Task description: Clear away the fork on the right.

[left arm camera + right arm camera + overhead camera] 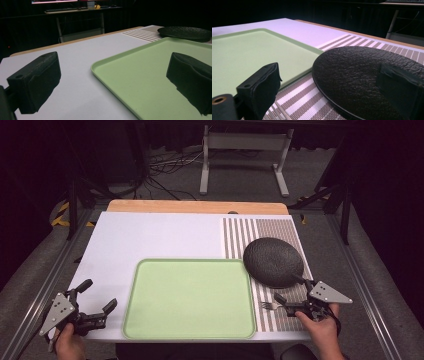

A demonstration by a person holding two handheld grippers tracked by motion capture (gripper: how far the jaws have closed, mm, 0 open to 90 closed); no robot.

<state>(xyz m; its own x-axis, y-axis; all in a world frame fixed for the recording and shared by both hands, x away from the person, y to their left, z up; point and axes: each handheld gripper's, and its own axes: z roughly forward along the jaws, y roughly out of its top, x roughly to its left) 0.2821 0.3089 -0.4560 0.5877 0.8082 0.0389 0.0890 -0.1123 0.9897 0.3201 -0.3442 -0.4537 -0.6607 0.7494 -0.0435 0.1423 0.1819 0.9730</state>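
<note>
Beside the green tray [189, 298], your left gripper [96, 301] gapes wide, empty; your right gripper [289, 294] gapes by the black plate [273, 261], gripping nothing.

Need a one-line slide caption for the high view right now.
Open left gripper and right gripper flank an empty green tray; black plate and fork sit on the striped mat.

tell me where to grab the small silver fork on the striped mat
Grip the small silver fork across its thin handle, coming straight down from above. It lies flat on the striped placemat, tines pointing left, handle by the right gripper, whose jaws stand open.
</note>
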